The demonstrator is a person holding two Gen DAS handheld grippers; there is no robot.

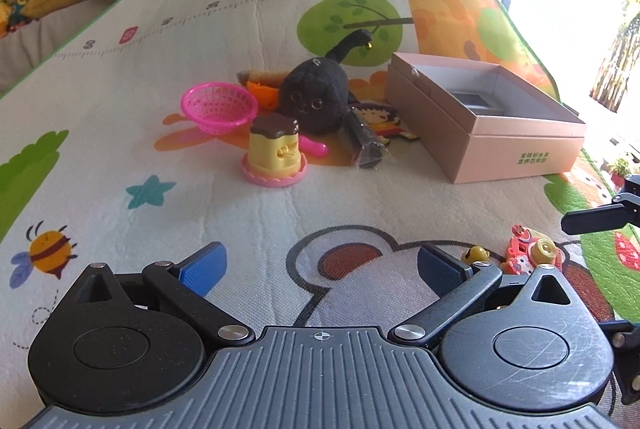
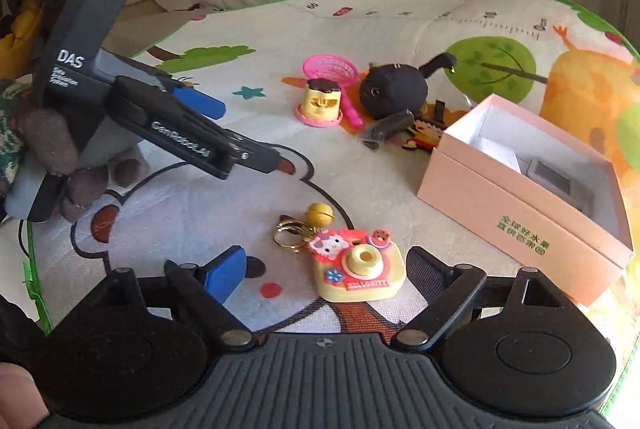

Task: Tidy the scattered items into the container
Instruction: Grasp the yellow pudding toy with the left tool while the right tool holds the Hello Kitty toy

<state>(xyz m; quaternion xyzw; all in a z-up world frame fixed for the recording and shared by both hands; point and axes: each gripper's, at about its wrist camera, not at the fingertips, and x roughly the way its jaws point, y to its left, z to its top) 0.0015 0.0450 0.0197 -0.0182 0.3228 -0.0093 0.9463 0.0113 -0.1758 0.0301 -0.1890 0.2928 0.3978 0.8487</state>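
Nothing looks tidied yet: the open pink cardboard box point(image 2: 516, 185) holds only its own insert. The yellow toy-camera keychain point(image 2: 356, 269) lies between the right gripper's point(image 2: 320, 277) spread jaws, unclamped. At eleven o'clock wait the black plush cat point(image 2: 392, 89), pink plastic basket point(image 2: 332, 69) and yellow pudding toy point(image 2: 320, 101). The left gripper point(image 1: 320, 265) gapes empty.

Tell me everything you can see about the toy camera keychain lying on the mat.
The toy camera keychain looks like yellow plastic with a red front, a cartoon cat figure, a round yellow lens and red lettering below. A gold ring and a yellow bell hang from its upper left. It lies flat, front up, on the play mat, between the open right gripper fingers, untouched.
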